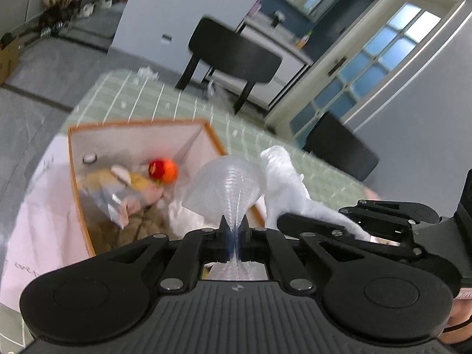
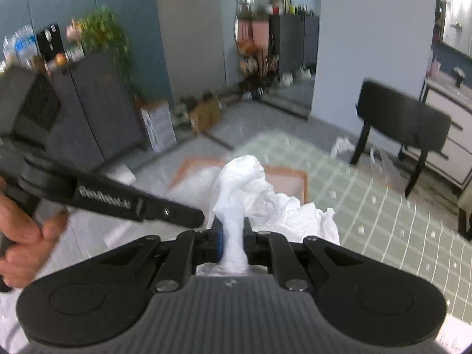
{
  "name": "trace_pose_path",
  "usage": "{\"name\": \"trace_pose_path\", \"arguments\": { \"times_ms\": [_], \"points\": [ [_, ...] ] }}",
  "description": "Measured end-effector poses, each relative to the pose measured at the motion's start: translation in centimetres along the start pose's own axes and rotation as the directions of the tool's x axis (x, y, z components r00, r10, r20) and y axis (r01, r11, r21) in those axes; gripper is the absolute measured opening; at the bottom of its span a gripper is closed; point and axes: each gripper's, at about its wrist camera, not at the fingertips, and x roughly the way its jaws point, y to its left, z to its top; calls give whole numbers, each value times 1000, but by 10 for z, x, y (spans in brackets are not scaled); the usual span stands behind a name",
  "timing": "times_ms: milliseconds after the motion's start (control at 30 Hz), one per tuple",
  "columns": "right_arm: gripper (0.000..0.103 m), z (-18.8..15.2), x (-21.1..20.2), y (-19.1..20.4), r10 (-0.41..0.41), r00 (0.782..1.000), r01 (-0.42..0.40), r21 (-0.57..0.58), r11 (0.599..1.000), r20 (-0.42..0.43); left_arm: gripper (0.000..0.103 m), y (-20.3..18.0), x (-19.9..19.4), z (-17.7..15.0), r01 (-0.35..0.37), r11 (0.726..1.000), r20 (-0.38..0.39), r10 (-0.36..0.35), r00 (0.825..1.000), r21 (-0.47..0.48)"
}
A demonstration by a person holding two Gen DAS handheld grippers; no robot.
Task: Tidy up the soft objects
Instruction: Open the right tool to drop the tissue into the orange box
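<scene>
Orange-rimmed white storage box (image 1: 141,138) on a pale green rug (image 1: 183,103) gridded with white lines. Inside the box, a red-and-orange plush ball (image 1: 163,171); beside the box, clear bubble wrap (image 1: 227,183) and a crumpled white plastic bag (image 2: 259,197).

clear bubble wrap (image 1: 227,183), crumpled white plastic (image 2: 259,194), pinched aloft

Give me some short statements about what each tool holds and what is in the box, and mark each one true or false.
1. The left tool is shut on a clear bubble wrap sheet. True.
2. The right tool is open and holds nothing. False: it is shut on a white plastic bag.
3. The orange-rimmed box already holds soft toys, among them a red and orange one. True.
4. The box stands on a black chair. False: it rests low, beside a green checked mat; the black chair stands further back.
</scene>
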Motion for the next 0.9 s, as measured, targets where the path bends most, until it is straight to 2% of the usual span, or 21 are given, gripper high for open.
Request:
{"name": "trace_pose_path", "arguments": {
  "times_ms": [133,267,433,467,500,533,600,700,833,900],
  "points": [
    [8,-23,34,-12,-14,996,13,-5,1000,-83,3,2,28,-15,-55,997,-50,57,997,49],
    [8,-45,53,-16,-27,990,23,-27,999,-141,8,0,47,-29,-131,982,-85,143,986,134],
    [8,-58,69,-10,-48,983,37,-68,997,-176,9,-4,56,-39,-178,966,-93,198,976,190],
    [9,-59,72,-9,-51,983,39,-72,997,-178,12,-4,55,-39,-180,965,-92,200,975,191],
    [10,-60,75,-8,-53,981,40,-73,997,-184,22,-4,56,-39,-181,964,-90,201,975,194],
    [19,-63,80,-7,-56,979,41,-76,996,-195,36,-5,55,-39,-185,962,-87,206,975,201],
    [31,-65,86,-3,-63,972,42,-96,995,-225,46,-12,52,-42,-209,946,-70,233,970,249],
    [32,-72,87,2,-58,968,32,-108,994,-242,50,-20,50,-42,-250,921,-51,277,960,298],
    [32,-73,80,3,-48,970,25,-102,994,-237,51,-17,42,-40,-227,939,-51,248,967,260],
    [32,-72,75,2,-45,972,23,-98,995,-230,51,-18,38,-41,-229,938,-42,248,968,261]
  ]
}}
